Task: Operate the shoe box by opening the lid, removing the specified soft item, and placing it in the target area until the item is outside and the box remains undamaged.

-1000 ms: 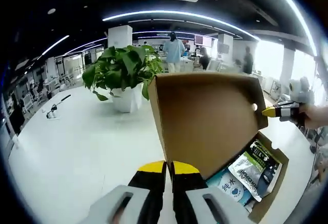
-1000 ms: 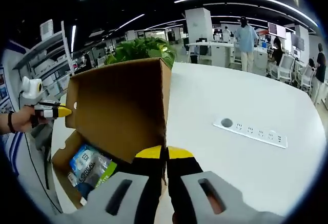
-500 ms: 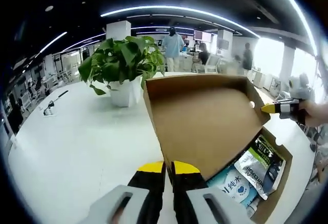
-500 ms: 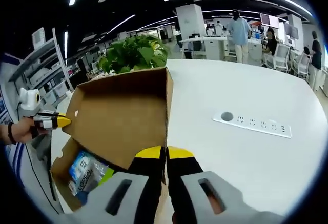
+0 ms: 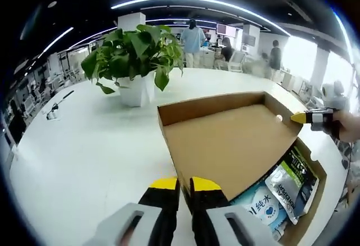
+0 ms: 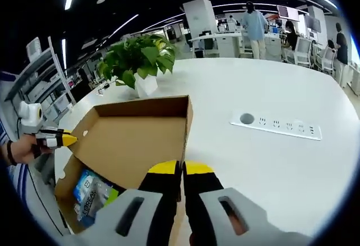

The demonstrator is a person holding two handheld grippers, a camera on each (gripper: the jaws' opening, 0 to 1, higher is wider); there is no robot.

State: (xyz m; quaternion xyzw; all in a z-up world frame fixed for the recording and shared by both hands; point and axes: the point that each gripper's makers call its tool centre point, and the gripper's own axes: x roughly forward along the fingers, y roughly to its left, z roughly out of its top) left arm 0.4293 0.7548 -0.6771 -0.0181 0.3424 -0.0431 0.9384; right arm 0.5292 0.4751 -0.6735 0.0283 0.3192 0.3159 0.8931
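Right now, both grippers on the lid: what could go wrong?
1. The lid is pinched at two corners by the left gripper and right gripper; uneven pulling may crease or tear the cardboard.
2. Packets lie loose in the box; a jerk may shift them.

At the bottom of the left gripper view, the left claw (image 5: 179,185) had two black jaws capped in yellow, set on grey housings with oval slots. The right claw (image 6: 181,170) looked the same. At the left edge of the right gripper view, the person's hand (image 6: 22,149) wore a dark wristband.
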